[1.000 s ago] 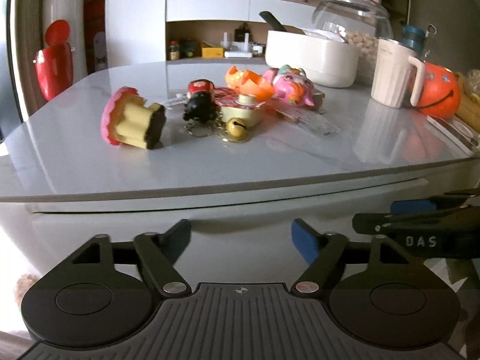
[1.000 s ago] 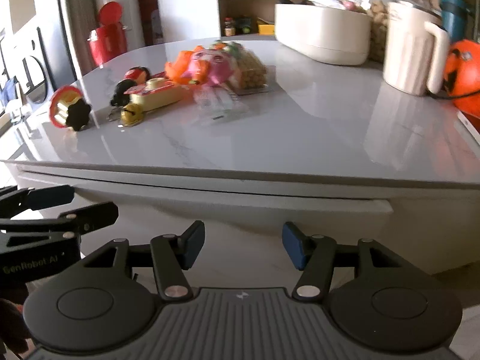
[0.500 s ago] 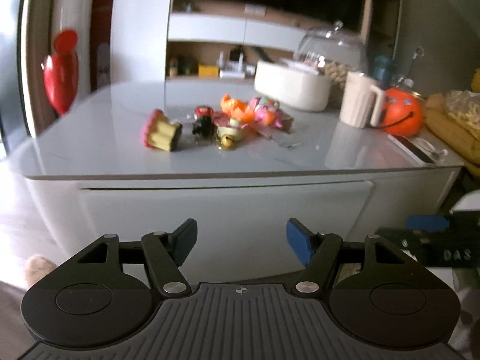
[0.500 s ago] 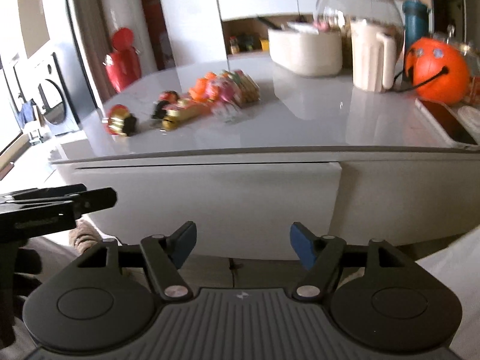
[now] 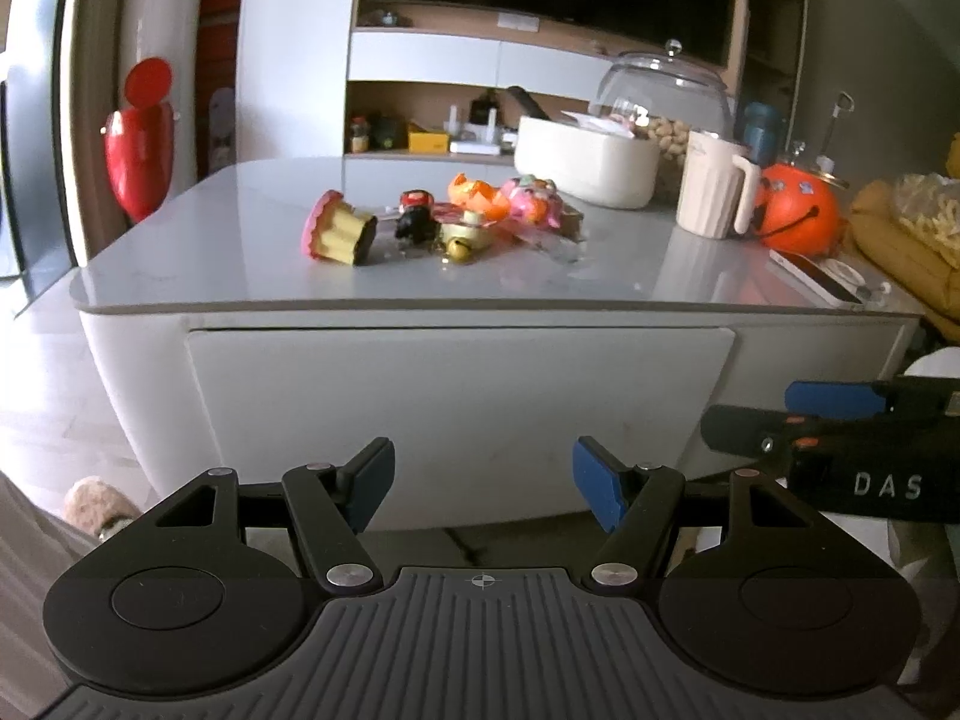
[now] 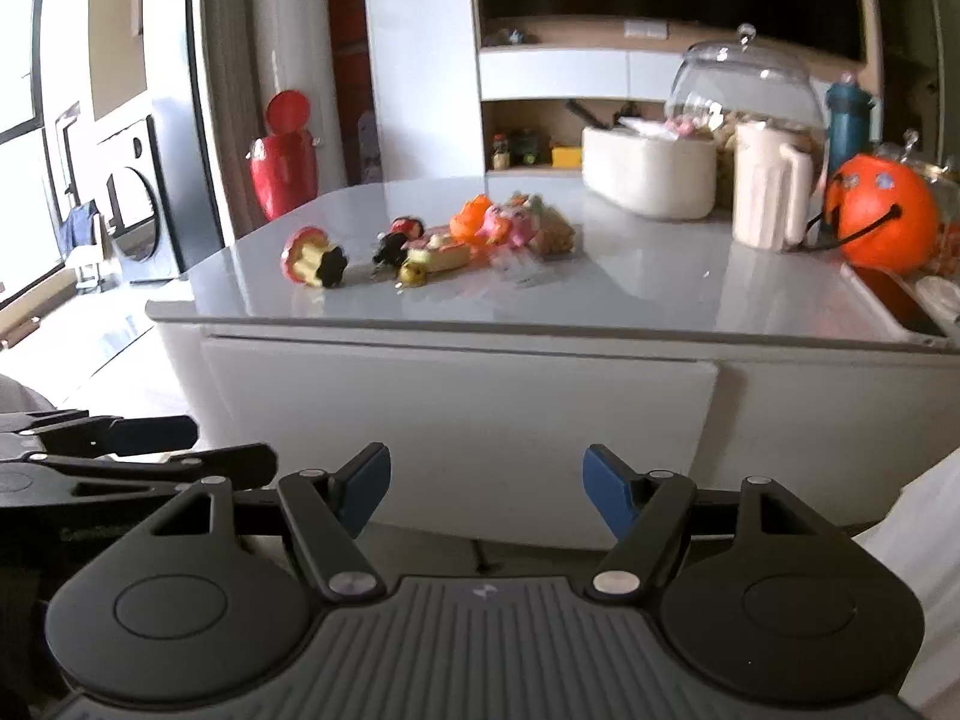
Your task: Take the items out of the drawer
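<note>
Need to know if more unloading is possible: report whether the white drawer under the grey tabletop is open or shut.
Shut. The white drawer front sits flush with the cabinet below the grey tabletop; only thin seams show.

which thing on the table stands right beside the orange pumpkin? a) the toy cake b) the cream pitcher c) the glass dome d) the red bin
b: the cream pitcher stands just left of the orange pumpkin on the table, its handle turned toward it.
</note>
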